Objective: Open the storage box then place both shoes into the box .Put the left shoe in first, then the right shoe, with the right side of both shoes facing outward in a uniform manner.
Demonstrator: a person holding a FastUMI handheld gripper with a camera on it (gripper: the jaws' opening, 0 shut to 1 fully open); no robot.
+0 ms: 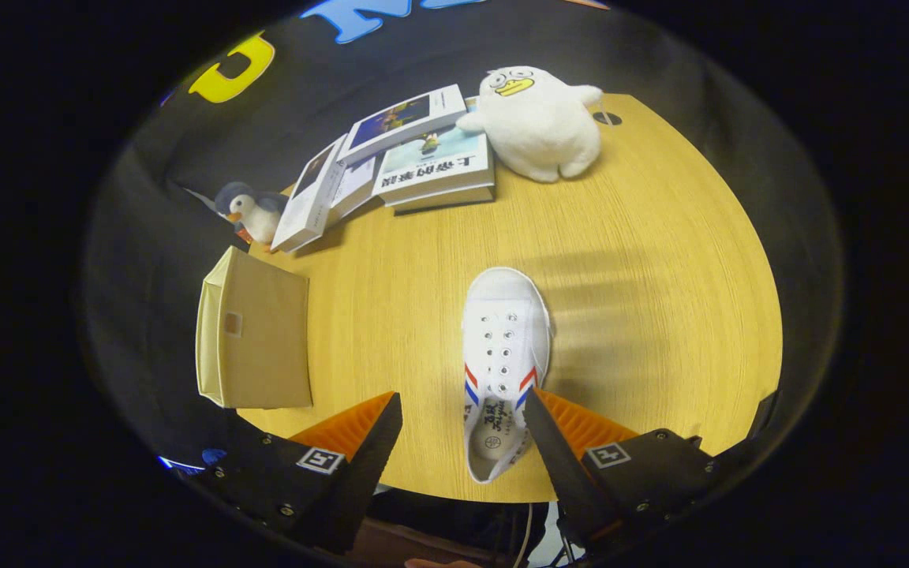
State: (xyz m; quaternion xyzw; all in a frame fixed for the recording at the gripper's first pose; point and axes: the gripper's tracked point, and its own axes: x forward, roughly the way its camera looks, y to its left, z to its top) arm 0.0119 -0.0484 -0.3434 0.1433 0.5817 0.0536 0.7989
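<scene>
One white canvas shoe (503,355) with red and blue side stripes lies on the wooden table (644,300), toe pointing away from me, heel near the table's front edge. My gripper (462,410) is open above the front edge; the shoe's heel end sits between the fingers, closer to the right one, and neither finger presses on it. The beige fabric storage box (253,339) stands at the table's left edge, to the left of the left finger, with its lid down.
Several books (415,158) lie stacked and fanned at the back of the table. A white plush duck (537,122) sits to their right, a small penguin toy (251,211) to their left behind the box.
</scene>
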